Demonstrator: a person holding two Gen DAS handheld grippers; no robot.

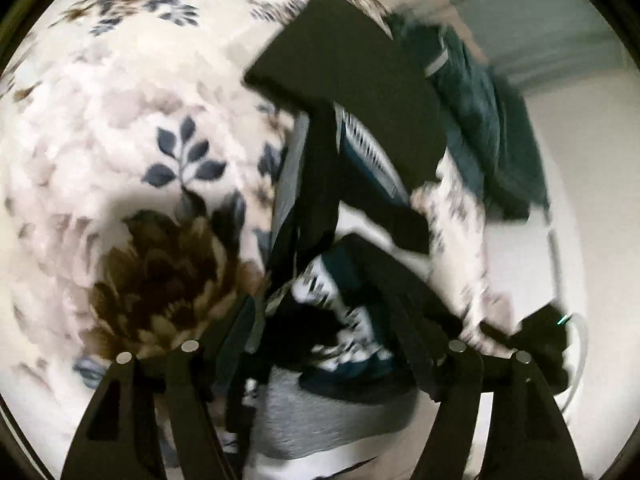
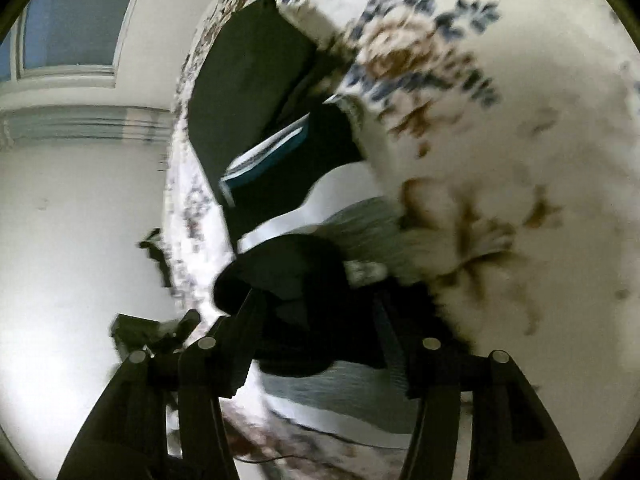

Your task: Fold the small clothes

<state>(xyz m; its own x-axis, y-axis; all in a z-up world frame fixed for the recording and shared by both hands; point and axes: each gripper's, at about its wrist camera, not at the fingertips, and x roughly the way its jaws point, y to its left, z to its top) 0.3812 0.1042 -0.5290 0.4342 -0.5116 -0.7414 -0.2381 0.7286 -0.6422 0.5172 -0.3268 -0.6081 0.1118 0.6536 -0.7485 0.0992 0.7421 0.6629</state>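
Observation:
Both views are motion-blurred. In the left wrist view a small black garment (image 1: 352,184) with a striped teal-and-white band (image 1: 372,156) hangs lifted over the floral bedspread (image 1: 132,128). My left gripper (image 1: 320,292) has its fingers (image 1: 236,320) spread with cloth bunched between them; whether they pinch it is unclear. In the right wrist view the same black garment (image 2: 256,92) and its band (image 2: 268,152) stretch away over the bedspread (image 2: 520,140). My right gripper (image 2: 316,300) has dark cloth between its fingers (image 2: 244,320).
A folded dark teal cloth (image 1: 488,120) lies at the bed's far edge. A white wall (image 2: 80,220) and a window (image 2: 72,20) stand beside the bed. A small dark device (image 1: 548,328) with a cable lies on the white surface to the right.

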